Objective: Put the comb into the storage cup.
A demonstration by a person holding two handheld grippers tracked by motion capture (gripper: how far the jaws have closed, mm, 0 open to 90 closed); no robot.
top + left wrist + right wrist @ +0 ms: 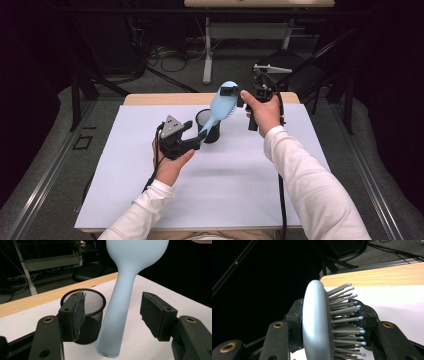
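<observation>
Mesh cup (208, 125) (mid-table) blocks the centre; white mat (230, 190) around lies free.

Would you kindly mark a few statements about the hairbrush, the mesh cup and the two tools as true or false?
1. The right tool is clamped on the head of the light blue hairbrush. True.
2. The left tool presses its pads on the brush handle. False: the handle stands between the pads with a gap on each side.
3. The black mesh cup lies on its side. False: it stands upright on the white table.
4. The brush bristles have rounded tips. True.
5. The brush handle is inside the cup. False: it hangs beside the cup, outside it.
</observation>
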